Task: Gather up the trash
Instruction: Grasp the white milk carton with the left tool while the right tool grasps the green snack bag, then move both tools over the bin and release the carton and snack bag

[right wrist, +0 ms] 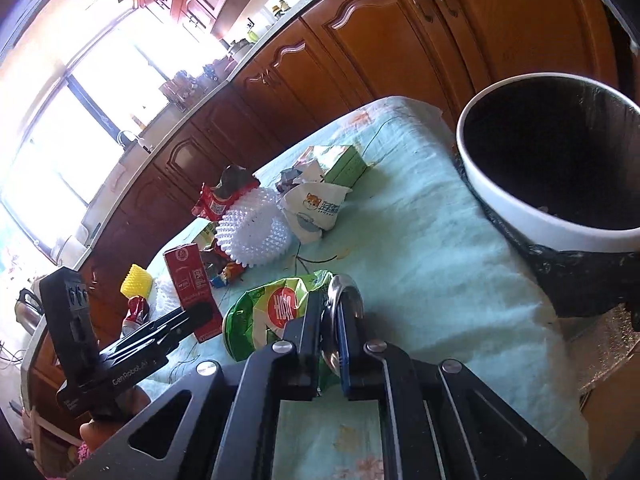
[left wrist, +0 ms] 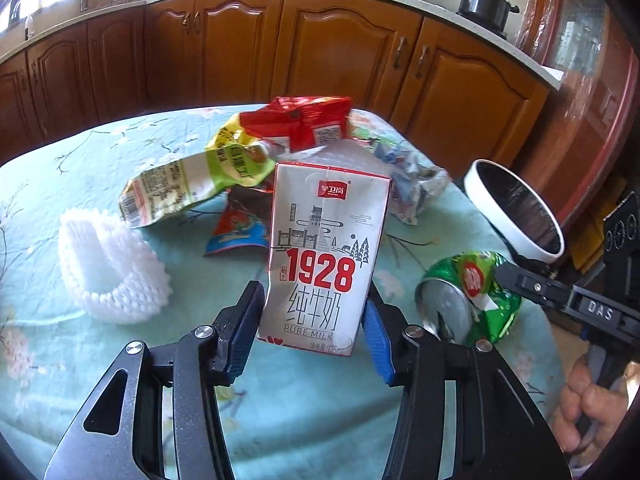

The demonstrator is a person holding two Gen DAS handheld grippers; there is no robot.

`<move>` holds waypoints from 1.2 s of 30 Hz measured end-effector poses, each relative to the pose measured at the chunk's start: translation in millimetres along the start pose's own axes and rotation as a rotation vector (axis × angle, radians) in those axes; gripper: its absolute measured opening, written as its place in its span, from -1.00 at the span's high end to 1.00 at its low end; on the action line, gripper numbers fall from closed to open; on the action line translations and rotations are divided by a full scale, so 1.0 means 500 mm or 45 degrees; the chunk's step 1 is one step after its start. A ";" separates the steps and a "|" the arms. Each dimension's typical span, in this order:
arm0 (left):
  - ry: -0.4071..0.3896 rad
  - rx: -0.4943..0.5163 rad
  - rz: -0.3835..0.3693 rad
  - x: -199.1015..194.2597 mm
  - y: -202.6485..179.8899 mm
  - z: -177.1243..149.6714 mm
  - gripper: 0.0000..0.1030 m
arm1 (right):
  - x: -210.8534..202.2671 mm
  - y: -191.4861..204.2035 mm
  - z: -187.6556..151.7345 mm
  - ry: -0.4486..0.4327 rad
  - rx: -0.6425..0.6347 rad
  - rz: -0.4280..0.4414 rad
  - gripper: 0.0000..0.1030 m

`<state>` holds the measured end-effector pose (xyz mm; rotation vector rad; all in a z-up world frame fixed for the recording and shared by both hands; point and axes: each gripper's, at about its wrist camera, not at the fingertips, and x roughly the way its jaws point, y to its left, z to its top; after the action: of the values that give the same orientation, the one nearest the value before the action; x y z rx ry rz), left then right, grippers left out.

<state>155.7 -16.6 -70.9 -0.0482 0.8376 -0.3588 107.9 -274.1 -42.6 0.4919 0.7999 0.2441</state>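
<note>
Milk carton [left wrist: 320, 256]: white, red numerals, standing upright on the pale green tablecloth [left wrist: 80, 352], its lower half between the two fingers of the left claw [left wrist: 312, 324]; the blue pads lie against or just beside its sides, and whether they actually press it cannot be told. Crushed green can [right wrist: 276, 312]: lying on the cloth, its metal rim pinched between the fingers of the right claw [right wrist: 330, 332], which is clenched on it; in the left view the same can [left wrist: 468, 296] sits just right of the carton. Bin [right wrist: 560, 184]: white rim, dark inside, ahead and to the right of the right claw, near the can. White foam net [left wrist: 108, 268]: left of the left claw, apart from the carton. Heap of wrappers beyond the carton: a green-yellow snack bag [left wrist: 188, 184], a red packet [left wrist: 308, 120], crumpled paper [left wrist: 416, 184]. Wooden cabinets [left wrist: 248, 52] behind the table.
</note>
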 end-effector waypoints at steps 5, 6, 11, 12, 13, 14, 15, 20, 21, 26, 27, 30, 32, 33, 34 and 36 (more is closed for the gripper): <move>-0.013 0.041 -0.026 -0.002 -0.051 0.005 0.07 | -0.027 -0.015 0.001 -0.029 -0.014 -0.009 0.86; -0.011 0.040 -0.039 -0.004 -0.056 0.007 0.07 | -0.031 -0.017 0.000 -0.035 -0.013 -0.012 0.86; -0.019 0.065 -0.063 -0.011 -0.084 0.018 0.08 | -0.065 -0.029 0.008 -0.088 -0.016 -0.026 0.86; -0.021 0.072 -0.068 -0.010 -0.093 0.021 0.08 | -0.073 -0.033 0.011 -0.100 -0.015 -0.033 0.86; -0.022 0.079 -0.074 -0.010 -0.101 0.023 0.08 | -0.079 -0.035 0.012 -0.109 -0.015 -0.039 0.86; -0.022 0.085 -0.080 -0.011 -0.107 0.024 0.08 | -0.086 -0.040 0.015 -0.119 -0.012 -0.044 0.86; -0.022 0.091 -0.085 -0.010 -0.115 0.026 0.08 | -0.092 -0.045 0.017 -0.127 -0.009 -0.049 0.86; -0.017 0.130 -0.116 -0.002 -0.160 0.036 0.08 | -0.128 -0.070 0.030 -0.177 0.000 -0.085 0.86; -0.016 0.139 -0.124 -0.001 -0.168 0.037 0.08 | -0.135 -0.078 0.031 -0.184 0.002 -0.090 0.86; -0.012 0.188 -0.155 0.011 -0.219 0.049 0.08 | -0.173 -0.117 0.046 -0.234 0.035 -0.130 0.86; -0.011 0.198 -0.160 0.013 -0.229 0.051 0.08 | -0.180 -0.125 0.048 -0.243 0.043 -0.135 0.86; -0.003 0.230 -0.175 0.022 -0.256 0.055 0.08 | -0.201 -0.146 0.056 -0.274 0.061 -0.157 0.86; 0.005 0.248 -0.187 0.029 -0.273 0.057 0.08 | -0.212 -0.160 0.061 -0.289 0.073 -0.171 0.86; 0.009 0.255 -0.191 0.033 -0.280 0.058 0.08 | -0.216 -0.166 0.063 -0.296 0.079 -0.177 0.86; 0.015 0.262 -0.197 0.036 -0.288 0.059 0.08 | -0.220 -0.172 0.065 -0.301 0.084 -0.182 0.86; 0.023 0.278 -0.205 0.044 -0.304 0.063 0.08 | -0.226 -0.181 0.069 -0.310 0.092 -0.193 0.86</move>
<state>147.7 -169.8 -37.6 0.0914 0.8099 -0.6013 59.1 -407.1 2.3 0.5153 0.6062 0.0136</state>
